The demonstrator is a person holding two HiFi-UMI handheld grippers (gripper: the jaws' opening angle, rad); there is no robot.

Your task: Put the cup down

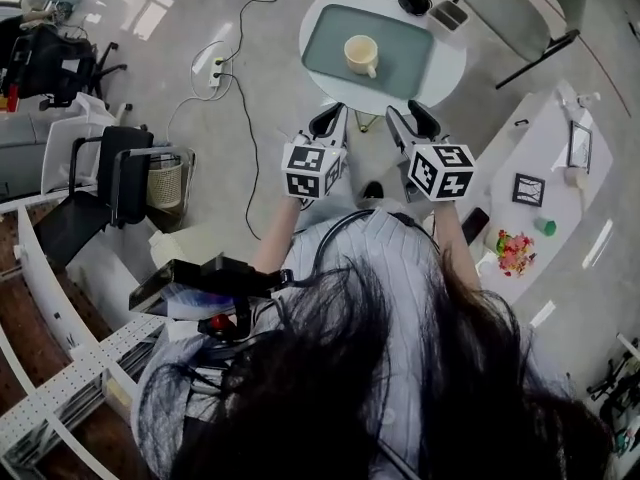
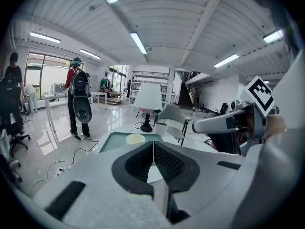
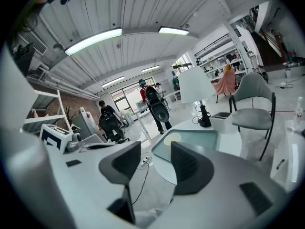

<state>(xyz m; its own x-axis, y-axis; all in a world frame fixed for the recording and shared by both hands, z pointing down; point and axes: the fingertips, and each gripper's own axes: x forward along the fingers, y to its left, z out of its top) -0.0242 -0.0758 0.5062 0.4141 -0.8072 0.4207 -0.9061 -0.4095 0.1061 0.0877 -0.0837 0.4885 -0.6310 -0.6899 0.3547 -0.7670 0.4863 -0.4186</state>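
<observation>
A cream cup (image 1: 361, 55) stands upright on a green tray (image 1: 330, 43) on the round white table (image 1: 450, 63). Both grippers are held close to my body, short of the table and apart from the cup. My left gripper (image 1: 328, 120) is shut, its ribbed pads meeting with nothing between them (image 2: 153, 147); the cup (image 2: 135, 138) shows just beyond its tips. My right gripper (image 1: 412, 120) has a clear gap between its jaws (image 3: 156, 159) and holds nothing. Past that gap lie the cup (image 3: 172, 138) and the tray (image 3: 200, 140).
A white lamp (image 3: 196, 85) and a small box (image 1: 448, 14) stand at the table's far side, with a grey chair (image 1: 520, 8) behind. Cables (image 1: 230, 58) cross the floor at left. A white side table (image 1: 550, 168) is at right. A person with a backpack (image 2: 78, 104) stands further off.
</observation>
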